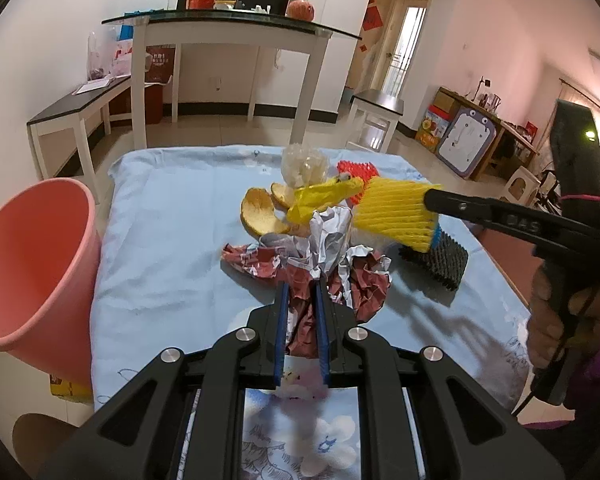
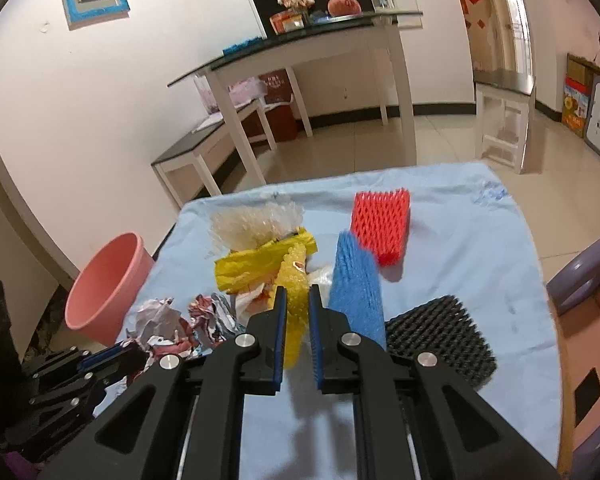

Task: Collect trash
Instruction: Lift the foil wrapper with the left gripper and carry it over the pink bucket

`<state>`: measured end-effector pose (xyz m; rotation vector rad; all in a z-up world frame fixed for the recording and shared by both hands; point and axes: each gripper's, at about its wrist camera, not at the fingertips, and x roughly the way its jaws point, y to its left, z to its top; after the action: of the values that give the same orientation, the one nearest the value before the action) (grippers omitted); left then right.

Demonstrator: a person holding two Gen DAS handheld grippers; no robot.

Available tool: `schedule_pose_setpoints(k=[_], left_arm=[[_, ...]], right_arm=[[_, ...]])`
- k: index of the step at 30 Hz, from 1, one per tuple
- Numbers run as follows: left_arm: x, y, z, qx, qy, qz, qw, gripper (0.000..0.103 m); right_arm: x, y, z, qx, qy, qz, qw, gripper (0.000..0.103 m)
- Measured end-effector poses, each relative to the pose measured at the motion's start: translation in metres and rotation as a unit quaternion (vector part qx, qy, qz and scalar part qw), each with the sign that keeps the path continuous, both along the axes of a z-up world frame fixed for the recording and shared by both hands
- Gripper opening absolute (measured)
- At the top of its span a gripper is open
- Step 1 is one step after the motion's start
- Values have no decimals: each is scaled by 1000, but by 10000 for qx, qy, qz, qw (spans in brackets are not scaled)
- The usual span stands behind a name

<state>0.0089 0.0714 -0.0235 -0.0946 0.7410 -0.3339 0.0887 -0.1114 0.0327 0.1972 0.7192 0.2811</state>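
Observation:
My left gripper is shut on a crumpled red and white paper and holds it above the blue cloth table. My right gripper is shut on a yellow foam net, held over the trash pile; it shows from the side in the left wrist view. The pile holds orange peel, a yellow wrapper, clear plastic and a blue foam net. A pink bin stands left of the table.
A red foam net lies at the far side and a black foam net at the right. A white table with a glass top and benches stand behind. A purple chair is at the right.

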Motion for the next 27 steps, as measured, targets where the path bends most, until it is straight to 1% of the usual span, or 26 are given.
schedule_pose_setpoints(k=[8,13,16,21,27], left_arm=[[-5,2,12,-74,-210,103,9997,13],[-8,13,19,-112,-345,333,9988,13],[-9,23,22,-159,-375,498,9979,13],[-14,38,24,-208,-413,757,9961,13],[-33,60,31,-220,-553,1103,9921,13]], right_arm=[[-21,-3,26,-29,-400,-11,9992,10],[-24,13,36,-181,-625,189,9977,10],[-28,24,42,-300,-878,264,9953,10],[-26,36,46,-286,-915,402,9946,10],[-24,62,57,-209,-1020,718,9920,10]])
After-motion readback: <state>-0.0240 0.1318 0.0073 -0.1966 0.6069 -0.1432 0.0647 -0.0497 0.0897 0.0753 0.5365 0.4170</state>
